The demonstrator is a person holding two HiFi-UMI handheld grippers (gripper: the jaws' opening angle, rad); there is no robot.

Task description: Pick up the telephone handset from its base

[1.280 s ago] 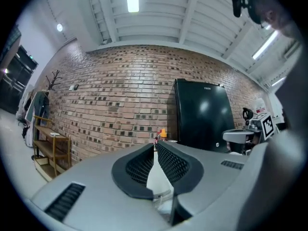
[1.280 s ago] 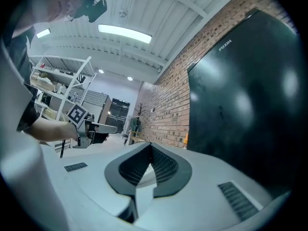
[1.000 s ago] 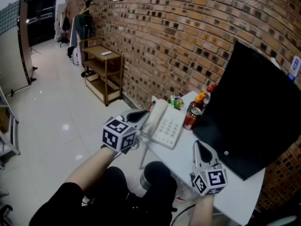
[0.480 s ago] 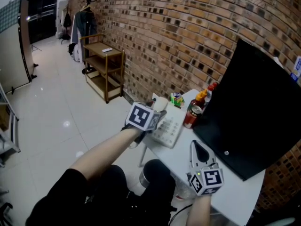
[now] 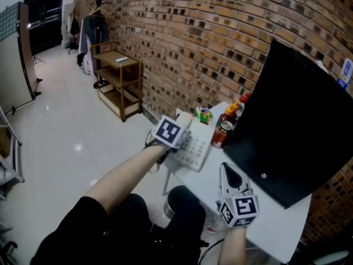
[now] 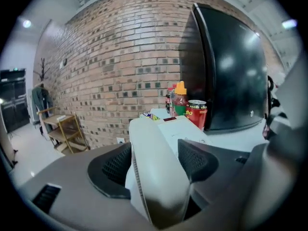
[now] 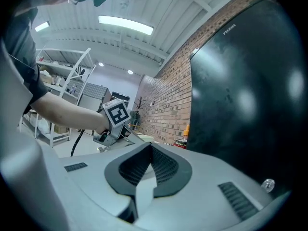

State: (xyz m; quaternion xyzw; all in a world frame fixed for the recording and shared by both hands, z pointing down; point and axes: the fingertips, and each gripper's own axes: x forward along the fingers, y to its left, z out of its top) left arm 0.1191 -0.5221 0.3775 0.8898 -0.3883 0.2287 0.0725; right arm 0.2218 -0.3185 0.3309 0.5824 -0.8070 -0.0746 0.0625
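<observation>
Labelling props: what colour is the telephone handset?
The handset is off-white; the left gripper view shows it best.

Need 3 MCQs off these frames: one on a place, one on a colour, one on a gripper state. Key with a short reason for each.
1. Where does the red can stand?
A. On the table, beside the telephone base
B. On top of the telephone base
C. Under the table

2. What colour is the handset?
A. Black
B. Red
C. White

3. How do the jaws of the left hand-held gripper stand?
A. Together, with nothing between them
B. Apart, with the handset between them
C. Closed on the red can

Key:
1 A: the head view shows the can upright on the tabletop, next to the base.
2 C: the handset shows white in the left gripper view.
3 B: the left gripper view shows a dark pad on each side of the handset.
</observation>
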